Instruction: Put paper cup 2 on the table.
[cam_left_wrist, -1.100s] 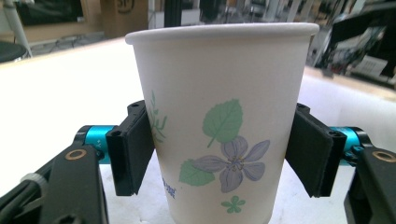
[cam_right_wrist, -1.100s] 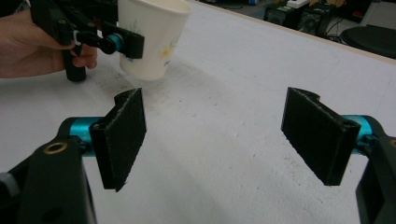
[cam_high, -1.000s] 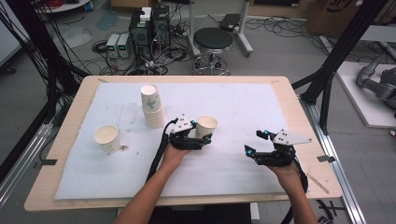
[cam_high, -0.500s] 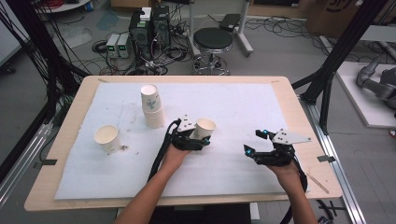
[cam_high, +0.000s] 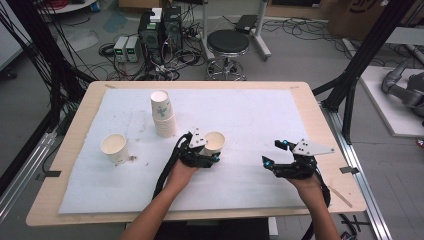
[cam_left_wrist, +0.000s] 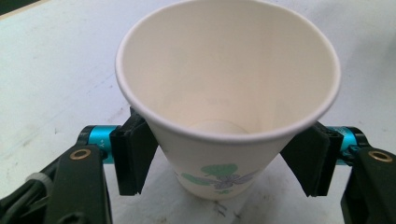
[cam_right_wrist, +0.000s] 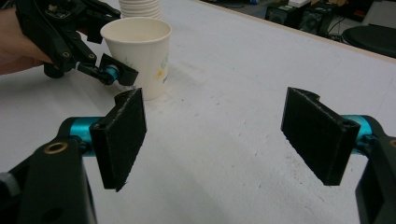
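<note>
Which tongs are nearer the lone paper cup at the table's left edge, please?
Left. The left tongs grip another cup, closer to the lone cup; the right tongs sit farther off.

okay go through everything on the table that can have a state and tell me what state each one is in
Left gripper: jaws have just been closing, pads pressed on the held paper cup.
Held paper cup: upright, empty, standing on the table.
Right gripper: open, nothing between the pads.
Cup stack: upright, nested.
Lone cup: upright, apart at the left.

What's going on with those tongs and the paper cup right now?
Left tongs closed on paper cup, upright on the white mat. Right tongs open, holding nothing. Cup stack and lone cup stand apart; nothing blocking.
</note>
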